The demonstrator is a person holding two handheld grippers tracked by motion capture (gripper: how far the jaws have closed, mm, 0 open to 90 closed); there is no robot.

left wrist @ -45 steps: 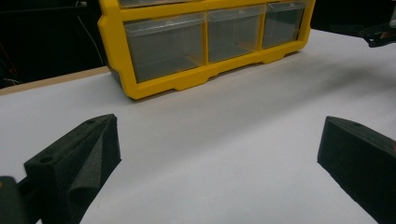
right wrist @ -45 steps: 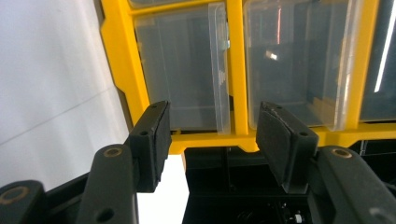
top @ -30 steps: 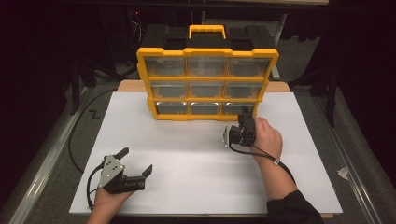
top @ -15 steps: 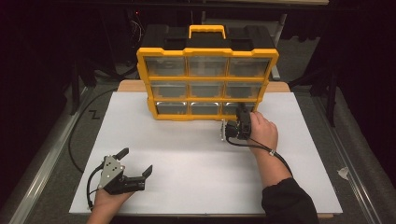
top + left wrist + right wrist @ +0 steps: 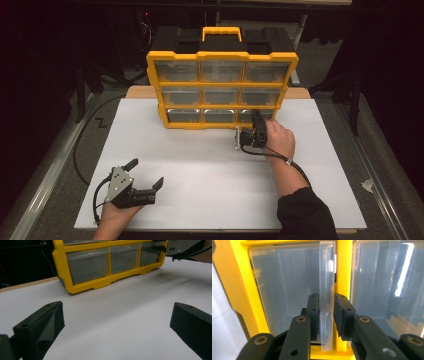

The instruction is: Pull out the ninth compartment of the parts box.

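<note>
- High view: we look forward and down from above the near edge of the white table (image 5: 210, 165), far enough back to take in all four edges, with the yellow drawer organizer (image 5: 222, 90) at the far edge.
- Left gripper view: we sit low over the near left corner, facing across the board at the organizer's (image 5: 110, 265) bottom drawer row, mid range.
- Right gripper view: we're right up against the organizer, facing one clear drawer's front tab (image 5: 327, 295).
- Shared: all three views carry the bottom drawer row; the left gripper view also catches the right gripper (image 5: 180, 248) there.
</note>
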